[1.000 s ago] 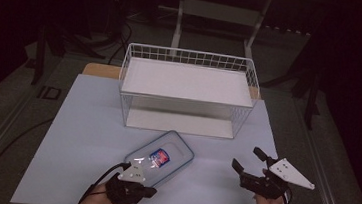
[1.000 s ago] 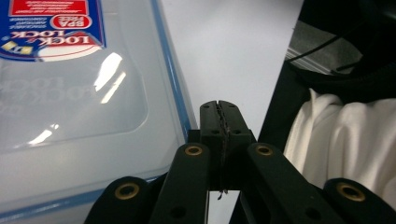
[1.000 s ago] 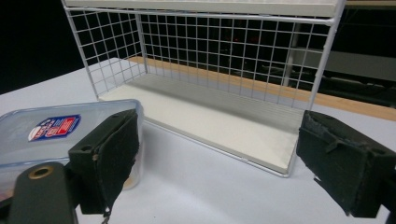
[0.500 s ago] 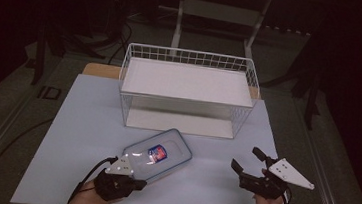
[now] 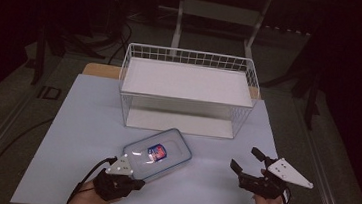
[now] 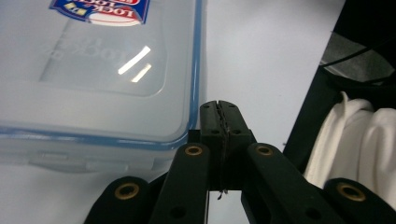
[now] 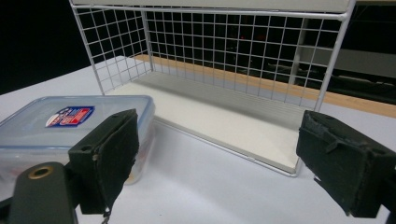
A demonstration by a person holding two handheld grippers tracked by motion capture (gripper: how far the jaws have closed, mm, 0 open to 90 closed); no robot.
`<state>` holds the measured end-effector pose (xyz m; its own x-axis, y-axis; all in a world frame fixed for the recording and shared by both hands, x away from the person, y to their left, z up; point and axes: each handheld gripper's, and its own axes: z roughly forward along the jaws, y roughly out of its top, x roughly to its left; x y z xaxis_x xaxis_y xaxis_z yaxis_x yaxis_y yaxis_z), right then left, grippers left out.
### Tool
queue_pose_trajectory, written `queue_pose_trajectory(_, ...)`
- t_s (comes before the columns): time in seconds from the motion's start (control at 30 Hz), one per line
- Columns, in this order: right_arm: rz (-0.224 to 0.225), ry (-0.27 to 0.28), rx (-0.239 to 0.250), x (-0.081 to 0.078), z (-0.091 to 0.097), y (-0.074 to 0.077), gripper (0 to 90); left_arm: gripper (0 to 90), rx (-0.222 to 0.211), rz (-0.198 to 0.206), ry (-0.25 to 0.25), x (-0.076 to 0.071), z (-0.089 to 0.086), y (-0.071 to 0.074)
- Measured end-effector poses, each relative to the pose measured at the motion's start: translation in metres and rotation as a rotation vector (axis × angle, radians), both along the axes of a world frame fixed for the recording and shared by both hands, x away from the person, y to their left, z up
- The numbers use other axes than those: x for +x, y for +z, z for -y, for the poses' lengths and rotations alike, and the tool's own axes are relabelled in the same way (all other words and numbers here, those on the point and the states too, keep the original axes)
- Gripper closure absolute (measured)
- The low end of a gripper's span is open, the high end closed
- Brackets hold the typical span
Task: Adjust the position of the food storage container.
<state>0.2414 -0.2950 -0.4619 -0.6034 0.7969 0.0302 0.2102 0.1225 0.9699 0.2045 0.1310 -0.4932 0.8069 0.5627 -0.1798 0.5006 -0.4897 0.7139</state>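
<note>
A clear lidded food container [image 5: 158, 154] with a blue seal and a red-blue label lies flat on the white table, in front of the wire rack. My left gripper [image 5: 134, 178] is at the container's near-left end. In the left gripper view its jaws [image 6: 219, 109] are pressed together with nothing between them, just beside the container's [image 6: 93, 79] blue-edged corner. My right gripper [image 5: 244, 157] hovers at the near right, open wide, well apart from the container. In the right gripper view, its pads [image 7: 109, 158] frame the container [image 7: 60, 126] and the rack.
A white wire rack [image 5: 191, 58] with a white top board and a white base board [image 7: 224, 116] stands at the middle back of the table. White fabric [image 6: 355, 140] shows past the table edge in the left gripper view. The surroundings are dark.
My left gripper has slid a little to the left along the near end of the container. The container and my right gripper have stayed put.
</note>
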Motion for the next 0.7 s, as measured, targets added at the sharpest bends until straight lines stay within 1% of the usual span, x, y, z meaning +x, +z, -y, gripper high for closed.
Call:
queue_pose_trajectory(0.03, 0.0, 0.0, 0.0, 0.0, 0.0, 0.0, 12.9, 90.0, 0.0, 0.0, 0.0, 0.0, 0.0, 0.0)
queue_pose_trajectory(0.07, 0.003, 0.002, -0.004, -0.001, -0.001, 0.0, 12.9, 90.0, -0.007, 0.001, 0.02, 0.001, -0.005, 0.0)
queue_pose_trajectory(0.1, 0.003, 0.002, -0.003, -0.001, -0.001, 0.0, 12.9, 90.0, -0.007, -0.001, 0.028, 0.002, -0.006, 0.001)
queue_pose_trajectory(0.33, -0.003, 0.007, -0.002, 0.0, -0.001, 0.0, 12.9, 90.0, 0.0, 0.009, 0.052, 0.004, -0.014, 0.003)
queue_pose_trajectory(0.37, -0.003, 0.008, -0.004, 0.0, -0.002, 0.0, 12.9, 90.0, 0.0, 0.009, 0.068, 0.005, -0.017, 0.004)
queue_pose_trajectory(0.4, -0.003, 0.008, -0.004, 0.0, -0.002, 0.0, 12.9, 90.0, 0.0, 0.009, 0.068, 0.005, -0.017, 0.004)
queue_pose_trajectory(0.43, -0.003, 0.01, -0.004, 0.0, -0.002, 0.0, 12.9, 90.0, -0.005, 0.008, 0.085, 0.007, -0.021, 0.005)
queue_pose_trajectory(0.53, -0.003, 0.01, -0.004, 0.0, -0.002, 0.0, 12.9, 90.0, -0.003, 0.013, 0.096, 0.008, -0.023, 0.005)
queue_pose_trajectory(0.57, -0.005, 0.012, -0.004, 0.0, -0.002, 0.0, 12.9, 89.9, -0.008, 0.006, 0.117, 0.01, -0.028, 0.006)
queue_pose_trajectory(0.6, -0.005, 0.012, -0.004, 0.0, -0.002, 0.0, 12.9, 90.0, -0.008, 0.006, 0.117, 0.01, -0.028, 0.006)
queue_pose_trajectory(0.63, -0.006, 0.012, -0.003, 0.0, -0.002, -0.001, 12.9, 90.0, -0.013, 0.003, 0.138, 0.012, -0.033, 0.007)
queue_pose_trajectory(0.67, -0.007, 0.012, -0.003, 0.0, -0.002, -0.001, 12.9, 90.0, -0.013, 0.003, 0.138, 0.012, -0.033, 0.007)
queue_pose_trajectory(0.7, -0.007, 0.012, -0.002, 0.0, -0.002, -0.001, 12.9, 90.0, -0.008, 0.019, 0.166, 0.012, -0.038, 0.008)
